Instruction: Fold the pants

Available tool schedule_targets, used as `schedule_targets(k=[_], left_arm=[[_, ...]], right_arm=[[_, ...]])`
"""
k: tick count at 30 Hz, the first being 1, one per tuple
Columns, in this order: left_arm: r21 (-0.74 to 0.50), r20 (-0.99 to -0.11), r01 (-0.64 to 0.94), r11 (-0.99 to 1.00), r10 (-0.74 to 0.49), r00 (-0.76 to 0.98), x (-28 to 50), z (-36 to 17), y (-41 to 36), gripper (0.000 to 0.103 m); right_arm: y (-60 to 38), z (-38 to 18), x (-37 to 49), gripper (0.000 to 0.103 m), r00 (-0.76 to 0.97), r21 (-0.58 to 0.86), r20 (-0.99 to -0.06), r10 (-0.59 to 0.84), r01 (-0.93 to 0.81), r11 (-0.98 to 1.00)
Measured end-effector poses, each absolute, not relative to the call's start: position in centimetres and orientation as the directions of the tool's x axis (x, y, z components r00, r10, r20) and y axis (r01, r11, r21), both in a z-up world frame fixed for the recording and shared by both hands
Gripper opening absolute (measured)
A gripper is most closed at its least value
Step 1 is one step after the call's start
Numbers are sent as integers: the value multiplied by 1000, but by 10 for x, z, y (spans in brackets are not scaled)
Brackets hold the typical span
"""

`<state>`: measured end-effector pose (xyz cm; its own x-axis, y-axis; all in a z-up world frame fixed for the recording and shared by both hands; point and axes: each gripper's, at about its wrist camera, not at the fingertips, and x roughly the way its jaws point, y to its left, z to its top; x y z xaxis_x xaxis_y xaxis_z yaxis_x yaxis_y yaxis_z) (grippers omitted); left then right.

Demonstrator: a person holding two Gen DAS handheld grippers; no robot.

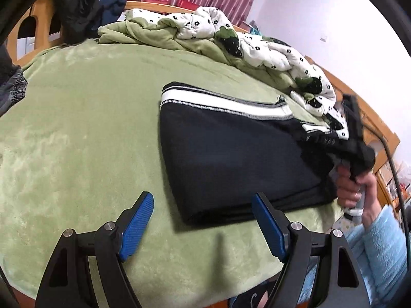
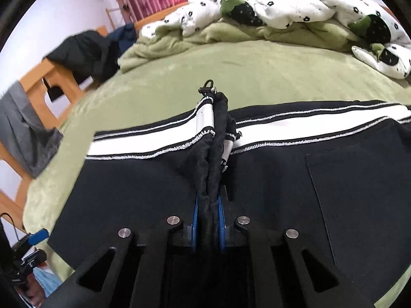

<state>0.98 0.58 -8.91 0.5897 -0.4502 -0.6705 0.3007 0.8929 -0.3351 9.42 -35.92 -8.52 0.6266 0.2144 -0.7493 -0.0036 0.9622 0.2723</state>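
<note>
While spread in its own view, left gripper (image 1: 203,220) idle — right gripper (image 2: 208,220) pinching pants (image 2: 143,179) waistband.

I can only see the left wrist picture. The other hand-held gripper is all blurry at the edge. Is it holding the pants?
Observer: Yes. In the right wrist view the right hand-held gripper is shut on a bunched-up bit of the pants.
Child: Which bit?
Observer: An edge with the white stripe on it, pinched between the blue pads.
Child: Is there a pocket?
Observer: Yes, a stitched pocket shows on the flat part to the right.
Child: And my gripper?
Observer: The left hand-held gripper is open above the green blanket, holding nothing.
</note>
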Motion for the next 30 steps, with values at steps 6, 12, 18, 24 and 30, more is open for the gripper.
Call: schedule_targets(k=[6, 12, 18, 24, 30], left_arm=[[-289, -684, 276, 917, -399, 610, 16, -85, -5, 77], [-225, -681, 260, 939, -342, 647, 34, -64, -22, 77], [-154, -763, 203, 967, -247, 598, 44, -110, -43, 77], [-189, -771, 178, 966, -258, 582, 41, -110, -33, 77], [-280, -747, 180, 943, -332, 577, 48, -93, -18, 77]], right_arm=[[-349, -114, 106, 25, 562, 199, -812, 160, 9, 980], [-360, -59, 44, 26, 686, 204, -713, 147, 3, 979], [-349, -90, 20, 24, 613, 136, -778, 135, -45, 990], [-351, -95, 14, 25, 604, 129, -786, 134, -53, 990], [-409, -47, 0, 57, 670, 154, -739, 71, 65, 986]])
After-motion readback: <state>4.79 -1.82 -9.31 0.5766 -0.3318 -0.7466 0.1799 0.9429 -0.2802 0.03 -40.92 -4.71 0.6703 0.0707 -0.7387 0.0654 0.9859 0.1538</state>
